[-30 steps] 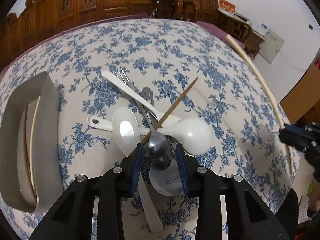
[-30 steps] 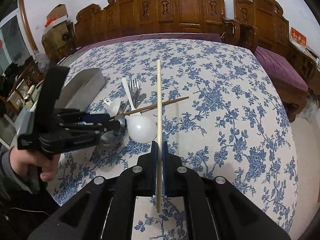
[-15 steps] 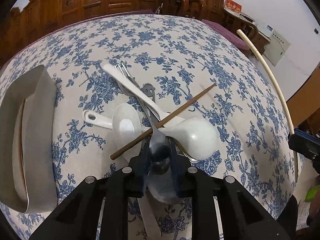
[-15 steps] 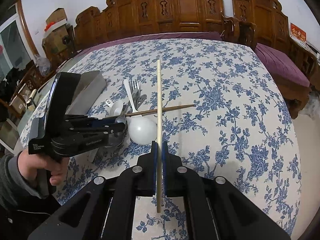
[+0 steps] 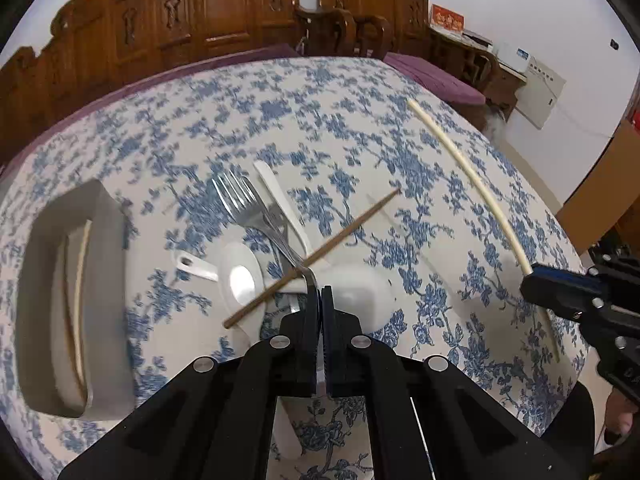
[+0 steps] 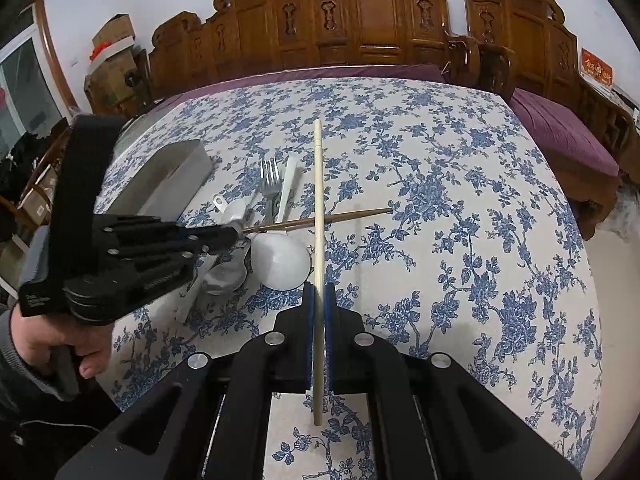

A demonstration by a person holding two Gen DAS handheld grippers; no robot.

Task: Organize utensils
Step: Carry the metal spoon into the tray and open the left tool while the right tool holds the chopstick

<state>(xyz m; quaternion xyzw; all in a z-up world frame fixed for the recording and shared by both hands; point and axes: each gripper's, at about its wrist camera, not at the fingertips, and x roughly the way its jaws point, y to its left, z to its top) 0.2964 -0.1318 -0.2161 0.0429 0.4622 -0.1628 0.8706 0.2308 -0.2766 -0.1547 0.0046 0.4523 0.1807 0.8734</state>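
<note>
Blue-floral tablecloth (image 6: pixel 460 208), carved wooden benches (image 6: pixel 376 28) behind, white walls.
My left gripper (image 5: pixel 320 300) is clamped tight on the fork (image 5: pixel 256 212) handle over the utensil pile; right gripper (image 6: pixel 319 300) pinches a pale chopstick (image 6: pixel 318 200); grey tray (image 5: pixel 76 296) sits left.

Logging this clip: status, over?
Left gripper shut on fork handle. Right gripper shut on pale chopstick. Brown chopstick lies across the fork; bin waits left.
</note>
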